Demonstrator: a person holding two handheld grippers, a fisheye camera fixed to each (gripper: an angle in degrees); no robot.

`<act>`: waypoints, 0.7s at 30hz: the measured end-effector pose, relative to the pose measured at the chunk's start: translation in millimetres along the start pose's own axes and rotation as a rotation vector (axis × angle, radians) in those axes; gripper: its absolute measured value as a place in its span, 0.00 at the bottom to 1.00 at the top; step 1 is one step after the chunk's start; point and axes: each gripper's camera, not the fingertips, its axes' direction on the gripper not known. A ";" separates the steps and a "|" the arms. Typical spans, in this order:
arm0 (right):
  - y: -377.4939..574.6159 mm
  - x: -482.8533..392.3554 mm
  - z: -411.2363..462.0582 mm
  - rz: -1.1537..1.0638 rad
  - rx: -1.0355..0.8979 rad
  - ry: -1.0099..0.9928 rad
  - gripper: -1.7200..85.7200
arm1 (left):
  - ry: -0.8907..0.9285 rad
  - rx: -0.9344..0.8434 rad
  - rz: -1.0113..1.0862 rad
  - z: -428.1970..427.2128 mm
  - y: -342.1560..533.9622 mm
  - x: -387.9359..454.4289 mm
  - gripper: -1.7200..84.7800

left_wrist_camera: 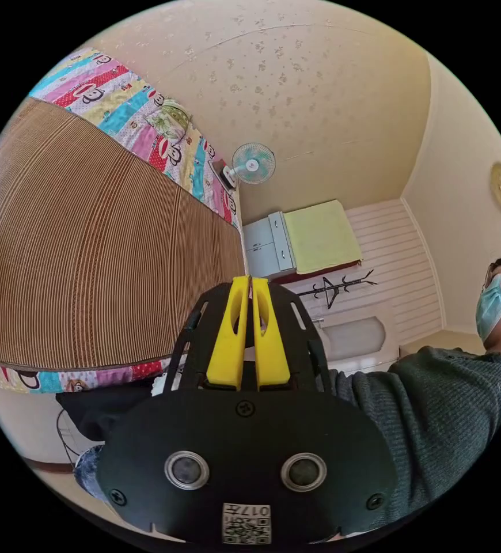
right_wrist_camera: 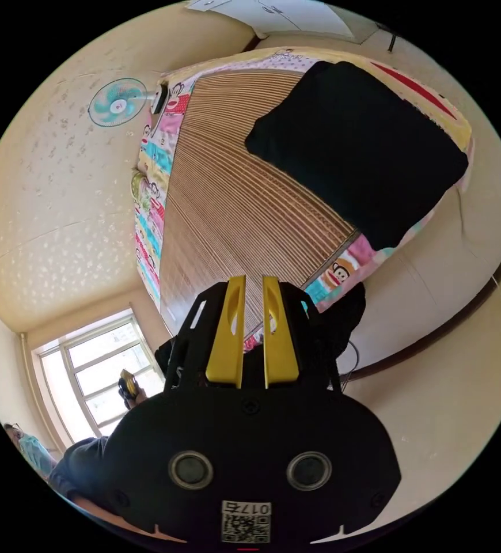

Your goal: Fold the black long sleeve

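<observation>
The left gripper [left_wrist_camera: 251,280] has its yellow jaws pressed together on nothing; the right gripper [right_wrist_camera: 254,280] shows a narrow gap between its jaws.

Cream patterned wall [left_wrist_camera: 296,75] carrying a wall fan [left_wrist_camera: 253,163]; bed lying under a woven mat [left_wrist_camera: 89,253] edged by cartoon sheet [left_wrist_camera: 118,109]; daylight entering through a window [right_wrist_camera: 89,368].

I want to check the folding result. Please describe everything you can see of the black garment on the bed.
The black long sleeve looks like soft matte cloth, folded into a compact, roughly rectangular bundle with rounded corners. No sleeves stick out. It lies flat on the striped bamboo mat, near the bed's edge, partly over the colourful cartoon sheet. No gripper touches it.
</observation>
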 end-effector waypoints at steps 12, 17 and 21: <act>-150.5 41.8 -120.9 0.218 0.181 0.167 0.17 | -0.123 -0.033 -0.063 123.7 1.3 28.5 0.01; -191.7 28.5 -135.7 0.181 0.190 0.212 0.17 | -0.202 0.022 -0.140 130.3 0.2 21.2 0.01; -210.1 11.7 -110.7 0.125 0.004 0.268 0.07 | -0.149 0.062 -0.227 141.9 -6.7 9.1 0.01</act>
